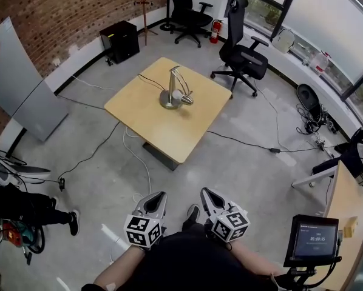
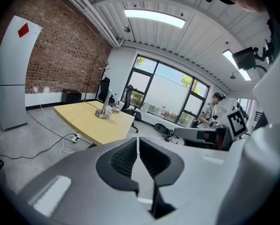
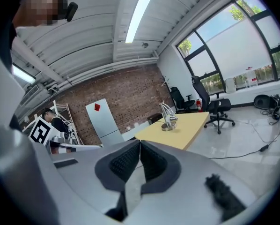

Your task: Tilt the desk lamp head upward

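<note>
A silver desk lamp (image 1: 175, 91) stands on a square wooden table (image 1: 151, 119) in the middle of the room, its head (image 1: 187, 100) hanging low to the right of its round base. The lamp (image 2: 106, 108) also shows far off in the left gripper view, and the lamp (image 3: 168, 117) shows small in the right gripper view. My left gripper (image 1: 160, 197) and right gripper (image 1: 205, 194) are held close to the person's body, well short of the table. Both are shut with nothing between the jaws.
A black cable (image 1: 150, 82) runs from the lamp off the table's far edge. Cables (image 1: 96, 148) lie on the concrete floor around the table. Office chairs (image 1: 242, 54) stand behind it. A tablet on a stand (image 1: 313, 241) is at the right, and a white panel (image 1: 19, 81) leans on the brick wall.
</note>
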Available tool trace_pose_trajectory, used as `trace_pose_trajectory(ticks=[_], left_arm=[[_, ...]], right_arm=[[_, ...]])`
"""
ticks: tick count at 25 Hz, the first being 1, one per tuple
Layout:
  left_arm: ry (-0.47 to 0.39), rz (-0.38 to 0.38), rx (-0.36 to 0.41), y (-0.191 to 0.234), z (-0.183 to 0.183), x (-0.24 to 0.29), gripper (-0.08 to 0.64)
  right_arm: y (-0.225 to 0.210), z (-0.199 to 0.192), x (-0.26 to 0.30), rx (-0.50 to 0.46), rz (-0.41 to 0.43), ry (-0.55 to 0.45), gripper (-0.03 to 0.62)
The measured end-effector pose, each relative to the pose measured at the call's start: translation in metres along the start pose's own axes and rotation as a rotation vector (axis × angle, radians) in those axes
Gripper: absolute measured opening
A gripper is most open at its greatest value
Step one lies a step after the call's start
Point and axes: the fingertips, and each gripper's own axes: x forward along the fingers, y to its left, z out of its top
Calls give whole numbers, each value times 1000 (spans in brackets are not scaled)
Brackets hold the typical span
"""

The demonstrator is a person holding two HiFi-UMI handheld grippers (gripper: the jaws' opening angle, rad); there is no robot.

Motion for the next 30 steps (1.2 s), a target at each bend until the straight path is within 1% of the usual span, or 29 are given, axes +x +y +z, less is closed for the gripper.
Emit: trace_pose_trajectory(ticks=[4, 7, 11, 15, 18, 23, 26, 30], left_arm=[[2, 22, -7, -9, 31, 61, 23], [0, 29, -9, -17, 43, 91, 21], [-13, 22, -2, -22, 44, 98, 21], [-12, 24, -1, -26, 52, 125, 21], [-12, 48, -12, -19, 61, 139, 21], [-7, 62, -32, -4, 67, 148, 21], [-2, 63, -42, 15, 74, 166, 23], [-16, 30, -33, 40, 104, 201, 29]], right_arm=[[-52, 35, 26, -11, 44, 16, 6], [-84, 50, 33, -1, 48, 16, 6], [-96, 50, 32, 5, 35, 13, 6], [-122, 57, 41, 18, 40, 22, 6], [-138, 62, 51, 37, 36, 30, 6], [-141, 58, 68, 54, 41, 52, 6], [-159, 64, 83, 56, 4, 46, 6], [-186, 79, 110, 82, -69, 40, 6]])
